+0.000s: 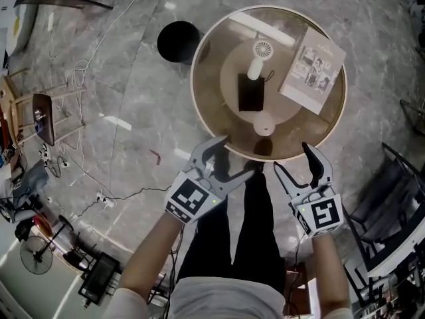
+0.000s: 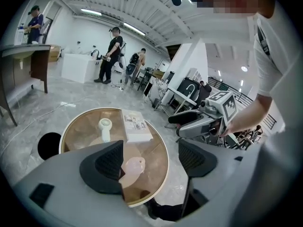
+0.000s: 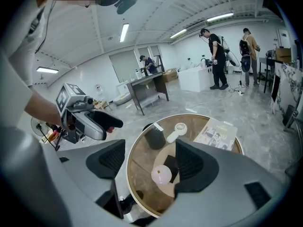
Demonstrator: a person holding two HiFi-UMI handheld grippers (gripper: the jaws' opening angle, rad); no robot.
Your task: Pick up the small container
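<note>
The small container is a pale, round, lidded pot near the front edge of a round glass table. It also shows low between the jaws in the left gripper view and the right gripper view. My left gripper hangs open just short of the table's front rim, left of the container. My right gripper hangs open at the rim to the container's right. Neither gripper holds or touches anything. Each gripper shows in the other's view: the right gripper and the left gripper.
Behind the container lie a black flat case, a white hand fan and a booklet. A black bin stands on the floor left of the table. Cables cross the floor at left. A metal rack stands at right.
</note>
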